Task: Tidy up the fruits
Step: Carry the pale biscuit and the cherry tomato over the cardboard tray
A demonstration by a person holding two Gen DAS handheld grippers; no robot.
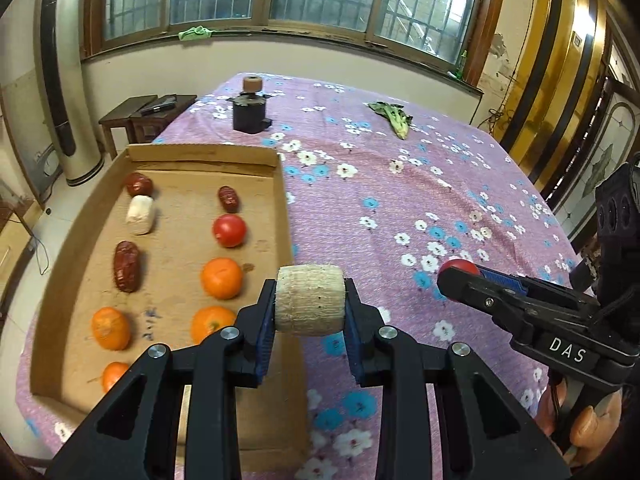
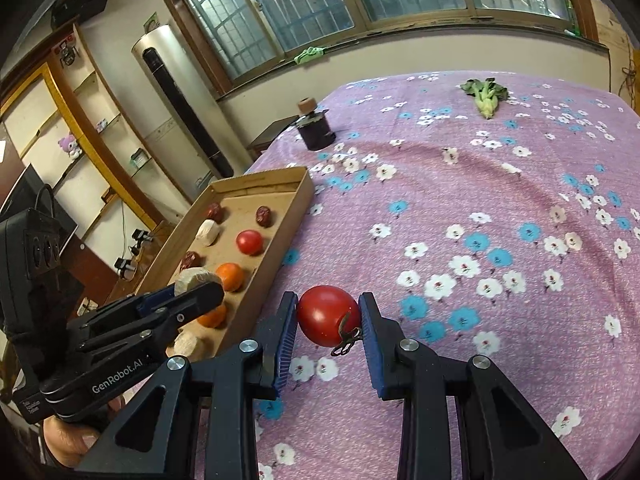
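A: Largest first, then?
B: Flowered cloth (image 1: 420, 208); cardboard tray (image 1: 208, 154) on its left part, holding oranges (image 1: 221, 278), dates (image 1: 127, 266), a tomato (image 1: 229, 230).
A: And the claws?
B: Left gripper (image 1: 310, 306), above the tray's right wall, pinching a pale sugarcane chunk (image 1: 310, 300). Right gripper (image 2: 329, 316), right of the tray, pinching a second tomato (image 2: 326, 314).

Purple cloth table cover (image 2: 500, 208) printed with white and blue flowers. At nine o'clock, a brown cardboard tray (image 1: 208, 156) holds round orange fruits (image 1: 221, 278), a red tomato (image 1: 229, 230), and dark-red dates (image 1: 127, 266).
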